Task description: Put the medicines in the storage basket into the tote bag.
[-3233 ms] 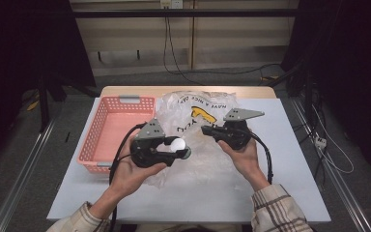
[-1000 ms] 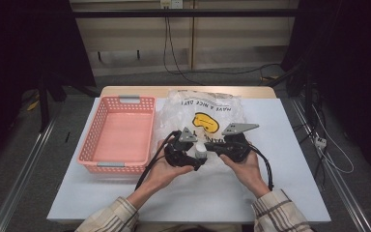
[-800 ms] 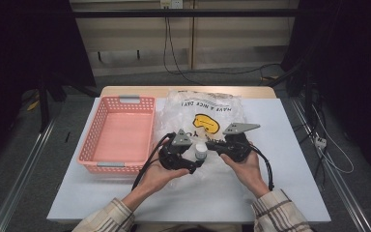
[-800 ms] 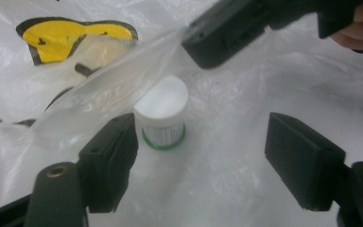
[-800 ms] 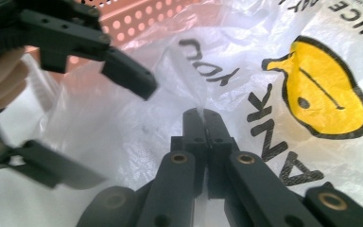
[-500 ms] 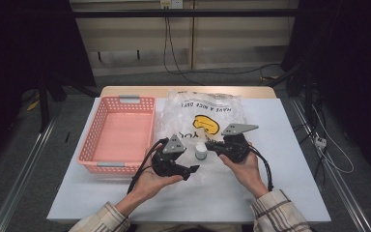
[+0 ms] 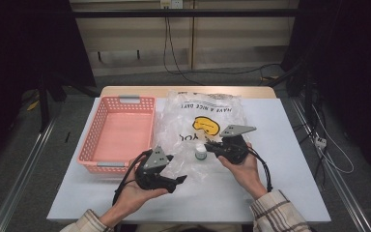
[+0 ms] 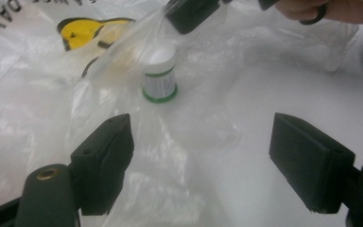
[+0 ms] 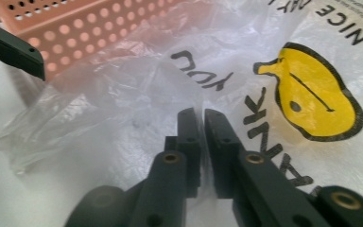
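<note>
Clear plastic, the bag (image 7: 200, 133) printed with a yellow smiley, lies across the middle of the white table (image 7: 290, 145) in the high view, its mouth toward the lower edge of the frame. A small white bottle (image 7: 201, 152) with a green band stands upright just inside that mouth, at centre frame, with the pink basket (image 7: 118, 133) to its left.

A second ago the left gripper (image 7: 176, 181) was up at the bag mouth beside the bottle; now it has drawn back toward the lower left of centre, and its jaws stand wide apart with nothing between them. In the left gripper view the bottle (image 8: 160, 75) sits at upper centre, well clear of both jaws, under a raised flap of film.

The right gripper (image 7: 211, 146) has not moved. Its jaws are pressed together on the upper layer of the bag, seen in the right gripper view (image 9: 201, 124) with film pinched between them, holding the mouth lifted.

My reading: the bottle has just been let go inside the bag, so that placing step looks finished
</note>
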Motion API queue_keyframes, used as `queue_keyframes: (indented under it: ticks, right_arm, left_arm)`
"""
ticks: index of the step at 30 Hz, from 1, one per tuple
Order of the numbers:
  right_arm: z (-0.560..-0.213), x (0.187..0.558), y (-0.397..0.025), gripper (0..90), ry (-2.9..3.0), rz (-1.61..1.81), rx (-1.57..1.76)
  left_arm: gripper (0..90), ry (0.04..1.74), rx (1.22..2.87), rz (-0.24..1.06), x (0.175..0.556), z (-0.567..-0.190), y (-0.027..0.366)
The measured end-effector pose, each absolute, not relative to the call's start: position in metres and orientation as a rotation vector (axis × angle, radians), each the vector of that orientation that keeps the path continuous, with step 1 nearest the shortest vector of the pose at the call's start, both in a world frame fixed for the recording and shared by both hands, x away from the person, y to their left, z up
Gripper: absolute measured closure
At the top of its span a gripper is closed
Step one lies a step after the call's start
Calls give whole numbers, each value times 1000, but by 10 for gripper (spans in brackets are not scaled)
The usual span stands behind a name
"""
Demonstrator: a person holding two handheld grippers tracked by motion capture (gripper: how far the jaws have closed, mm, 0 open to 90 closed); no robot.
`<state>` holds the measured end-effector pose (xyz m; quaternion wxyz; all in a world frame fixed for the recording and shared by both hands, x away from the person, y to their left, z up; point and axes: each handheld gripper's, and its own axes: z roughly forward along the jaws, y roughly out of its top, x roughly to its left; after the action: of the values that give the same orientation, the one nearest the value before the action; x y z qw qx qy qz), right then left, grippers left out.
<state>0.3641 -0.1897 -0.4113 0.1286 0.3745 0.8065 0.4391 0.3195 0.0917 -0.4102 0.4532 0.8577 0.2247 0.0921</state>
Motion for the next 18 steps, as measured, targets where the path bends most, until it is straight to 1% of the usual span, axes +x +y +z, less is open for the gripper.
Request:
queue_keyframes:
  ticks: [2,4,6,8,14,18]
  right_arm:
    - [-412,363,-189,869,2357,1279,1081]
    - [-413,362,-188,794,2364,1291,1090]
    - [-413,360,-187,781,2366,1296,1094]
    - [-411,358,-188,733,2371,1306,1091]
    - [-406,348,-197,530,2328,1332,1112]
    - [-400,339,-209,390,2223,1327,1155]
  left_arm:
    - [223,555,2126,238,317,-411,97]
    - [222,556,2107,237,313,-412,101]
    - [221,554,2102,250,309,-410,106]
    - [218,545,2094,251,306,-408,110]
    - [213,565,2068,277,302,-407,121]
    - [190,604,2061,277,302,-407,130]
